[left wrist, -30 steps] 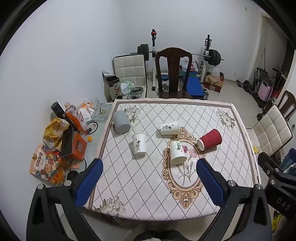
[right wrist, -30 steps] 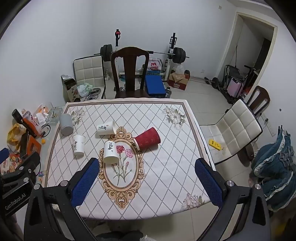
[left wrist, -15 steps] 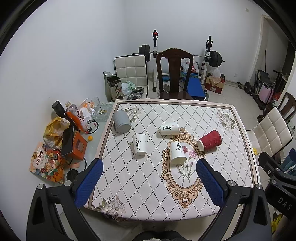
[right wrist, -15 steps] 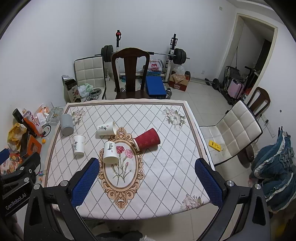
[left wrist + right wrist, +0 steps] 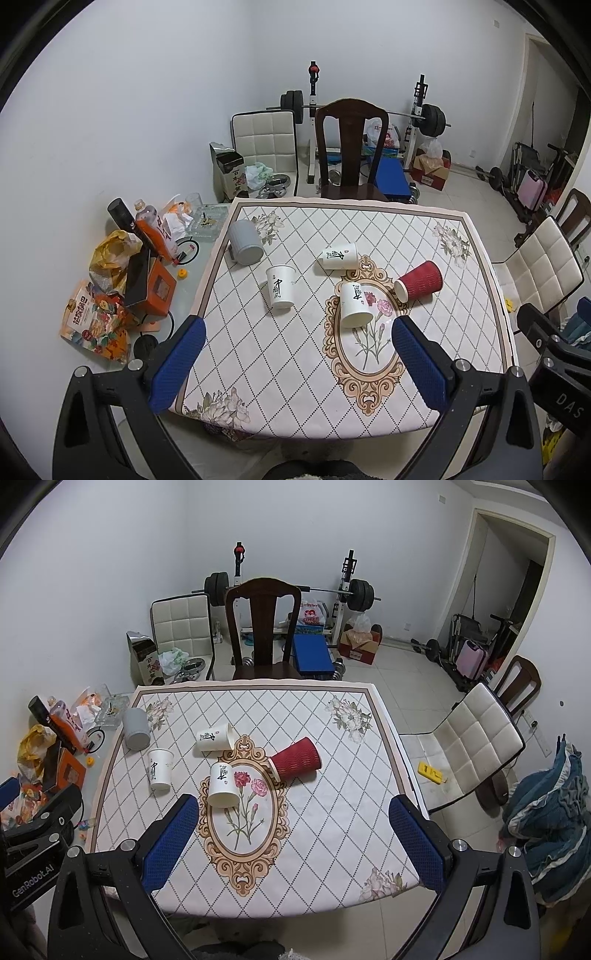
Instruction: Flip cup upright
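Note:
Several cups are on the patterned tablecloth. A red ribbed cup lies on its side. A white paper cup lies on its side behind it. Another white cup lies tilted with its mouth toward me. A white cup stands upright at the left. A grey cup lies at the far left corner. My left gripper and right gripper are open and empty, high above the table's near edge.
A dark wooden chair stands behind the table, a white padded chair to its right. Snack bags, bottles and boxes clutter a glass side table at the left. Weight-bench gear lines the back wall.
Both views have shifted very slightly, as if the grippers rose or tilted a little. No cup has moved.

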### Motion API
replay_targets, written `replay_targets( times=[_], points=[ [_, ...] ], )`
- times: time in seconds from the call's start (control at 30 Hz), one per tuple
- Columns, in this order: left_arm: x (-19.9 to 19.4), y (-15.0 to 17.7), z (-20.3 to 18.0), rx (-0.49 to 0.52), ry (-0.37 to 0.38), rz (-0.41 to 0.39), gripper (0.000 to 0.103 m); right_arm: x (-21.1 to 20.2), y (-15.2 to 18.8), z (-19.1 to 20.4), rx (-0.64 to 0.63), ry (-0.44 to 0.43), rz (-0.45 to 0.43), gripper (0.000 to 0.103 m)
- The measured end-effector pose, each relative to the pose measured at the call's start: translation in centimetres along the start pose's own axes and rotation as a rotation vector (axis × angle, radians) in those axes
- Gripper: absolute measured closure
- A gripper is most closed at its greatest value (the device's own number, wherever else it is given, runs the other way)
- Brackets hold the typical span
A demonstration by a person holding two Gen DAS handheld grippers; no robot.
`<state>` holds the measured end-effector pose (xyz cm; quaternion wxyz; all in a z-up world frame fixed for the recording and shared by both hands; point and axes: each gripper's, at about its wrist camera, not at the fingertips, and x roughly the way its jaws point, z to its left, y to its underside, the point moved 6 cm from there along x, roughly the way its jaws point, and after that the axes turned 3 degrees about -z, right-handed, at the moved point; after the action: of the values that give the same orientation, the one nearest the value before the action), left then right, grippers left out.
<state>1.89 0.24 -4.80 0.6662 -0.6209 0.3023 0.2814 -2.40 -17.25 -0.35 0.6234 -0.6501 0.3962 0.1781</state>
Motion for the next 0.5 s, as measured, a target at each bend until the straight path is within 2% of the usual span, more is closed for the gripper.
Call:
replay_targets(
  times=[0.5],
  points=[
    [-0.1, -0.08, 0.24, -0.001, 0.003, -0.002, 0.0, -0.43, 0.37, -0.04, -0.008, -0.012, -0.009, 0.0]
  ],
)
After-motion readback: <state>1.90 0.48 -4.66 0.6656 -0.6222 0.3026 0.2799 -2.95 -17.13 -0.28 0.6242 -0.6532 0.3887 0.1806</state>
